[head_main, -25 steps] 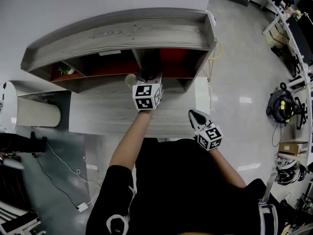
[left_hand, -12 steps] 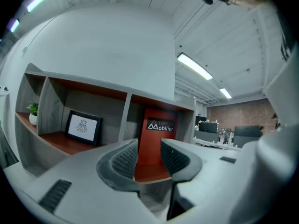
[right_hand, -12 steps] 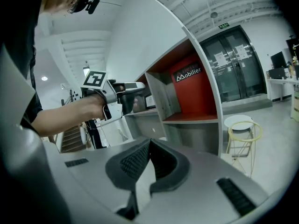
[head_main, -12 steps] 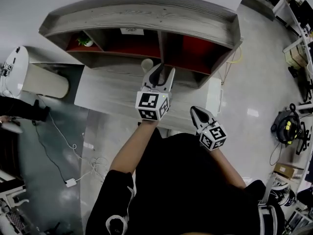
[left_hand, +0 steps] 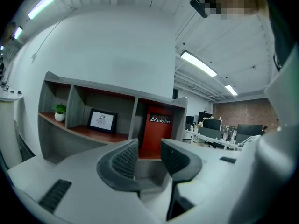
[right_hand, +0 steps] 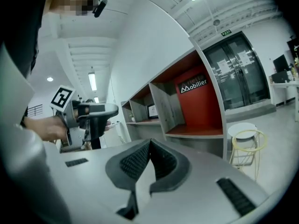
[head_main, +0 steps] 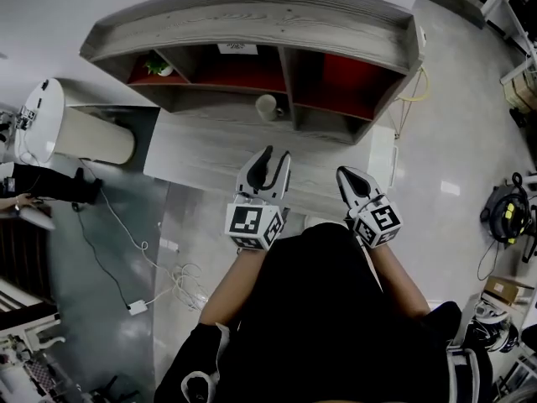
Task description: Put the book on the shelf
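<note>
The grey wooden shelf (head_main: 252, 23) with red inner panels stands against the wall beyond a grey desk (head_main: 201, 154). I cannot make out a book in any view. My left gripper (head_main: 275, 156) hovers over the desk's near edge, well short of the shelf, its jaws apart with nothing between them (left_hand: 149, 144). It points at the red compartment back printed "Mobilier" (left_hand: 158, 132). My right gripper (head_main: 349, 175) is beside it to the right, its jaws closed together and empty (right_hand: 149, 143). In the right gripper view, the left gripper (right_hand: 88, 115) shows at the left.
A small potted plant (head_main: 155, 64) and a framed picture (left_hand: 102, 120) sit in the left compartments. A pale cup (head_main: 267, 107) stands in front of the shelf. A white cylinder (head_main: 71, 133) lies left, with cables (head_main: 143, 275) on the floor. A yellow-framed stool (right_hand: 244, 135) stands right of the shelf.
My left gripper has drawn back from the shelf's middle compartment to the desk's near edge, empty. The right gripper stays by the body. The head view has shifted, showing more floor.
</note>
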### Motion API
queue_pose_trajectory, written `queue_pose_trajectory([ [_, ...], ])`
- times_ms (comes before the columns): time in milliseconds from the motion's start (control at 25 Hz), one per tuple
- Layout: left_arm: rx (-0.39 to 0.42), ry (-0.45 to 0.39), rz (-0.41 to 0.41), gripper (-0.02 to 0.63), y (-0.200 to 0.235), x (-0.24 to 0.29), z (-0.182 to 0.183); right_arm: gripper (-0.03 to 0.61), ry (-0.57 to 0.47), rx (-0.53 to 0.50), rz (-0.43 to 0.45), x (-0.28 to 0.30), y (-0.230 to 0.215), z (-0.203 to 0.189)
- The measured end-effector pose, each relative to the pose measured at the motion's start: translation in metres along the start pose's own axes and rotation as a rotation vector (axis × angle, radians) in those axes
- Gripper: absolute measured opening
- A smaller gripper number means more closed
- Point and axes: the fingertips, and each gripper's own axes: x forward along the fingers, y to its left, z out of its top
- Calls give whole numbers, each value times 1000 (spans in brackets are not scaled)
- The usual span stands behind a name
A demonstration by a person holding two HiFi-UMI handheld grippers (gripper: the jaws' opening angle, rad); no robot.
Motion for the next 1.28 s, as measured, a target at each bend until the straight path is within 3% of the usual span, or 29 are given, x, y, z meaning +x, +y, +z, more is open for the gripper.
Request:
queue_pose_trajectory([
  [120,-35,-41,18,143,10,-20,-10,0,-14,44,-57,-5,-7,5],
  [400,-6,-48,17,112,36,-61,-20,0,21,-6,-155,-14,7,1],
  [640,-21,-52,-4,85,62,-105,-23,0,22,-25,-183,-16,58,5],
  [880,-19,-57,-38,41,77,-161,-23,0,-8,109,-229,-25,111,0],
  [1080,-47,-44,-69,23,89,-215,-35,0,0,35,-238,-29,172,-10],
  [1280,-67,-21,-117,18,98,-255,-56,0,17,38,-300,-45,216,-41],
])
